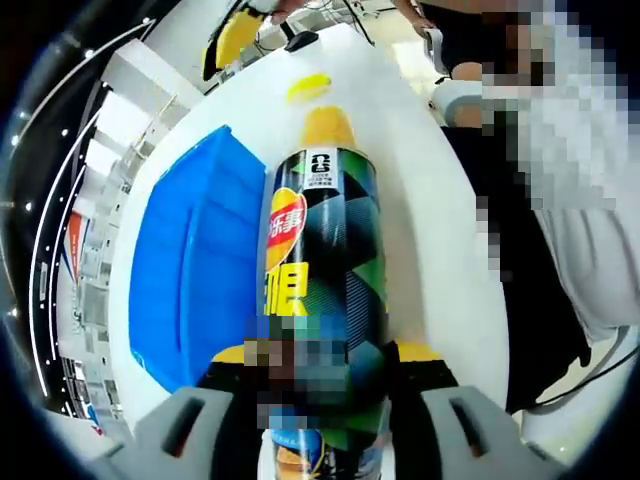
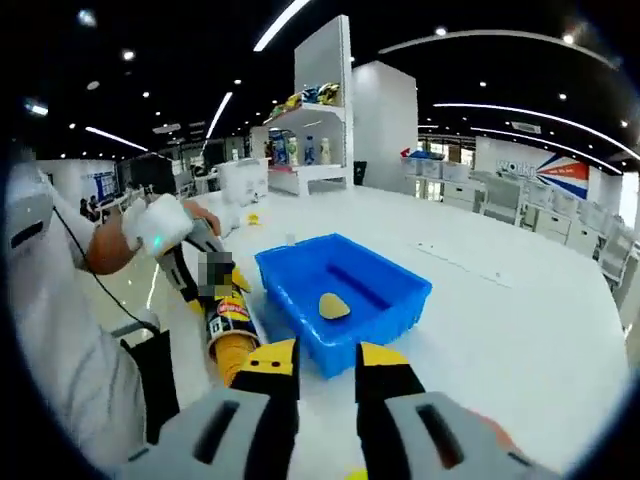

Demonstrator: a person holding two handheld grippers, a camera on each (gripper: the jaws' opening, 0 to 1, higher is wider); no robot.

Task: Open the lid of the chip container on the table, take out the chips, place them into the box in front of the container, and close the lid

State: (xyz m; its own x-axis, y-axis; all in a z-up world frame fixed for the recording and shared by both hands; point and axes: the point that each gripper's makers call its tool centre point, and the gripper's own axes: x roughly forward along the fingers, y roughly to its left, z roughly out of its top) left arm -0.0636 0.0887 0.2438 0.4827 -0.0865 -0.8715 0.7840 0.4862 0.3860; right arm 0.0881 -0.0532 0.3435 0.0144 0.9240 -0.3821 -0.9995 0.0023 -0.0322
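Observation:
My left gripper (image 1: 322,365) is shut on the chip container (image 1: 325,250), a black, green and yellow tube that points away from the camera. Its far end (image 1: 328,125) shows yellow. In the right gripper view the same container (image 2: 228,335) tilts down toward the table beside the blue box (image 2: 340,295), held by the left gripper (image 2: 203,270) in a person's hand. One yellow chip (image 2: 333,306) lies inside the box. My right gripper (image 2: 328,362) hovers open in front of the box with nothing between its jaws. The blue box (image 1: 190,270) lies left of the container.
A small yellow piece (image 1: 308,87) lies on the white table (image 1: 430,230) beyond the container's end. The person stands at the table's edge (image 2: 60,330). White shelves with goods (image 2: 310,130) stand far behind the box. The table stretches right of the box (image 2: 520,330).

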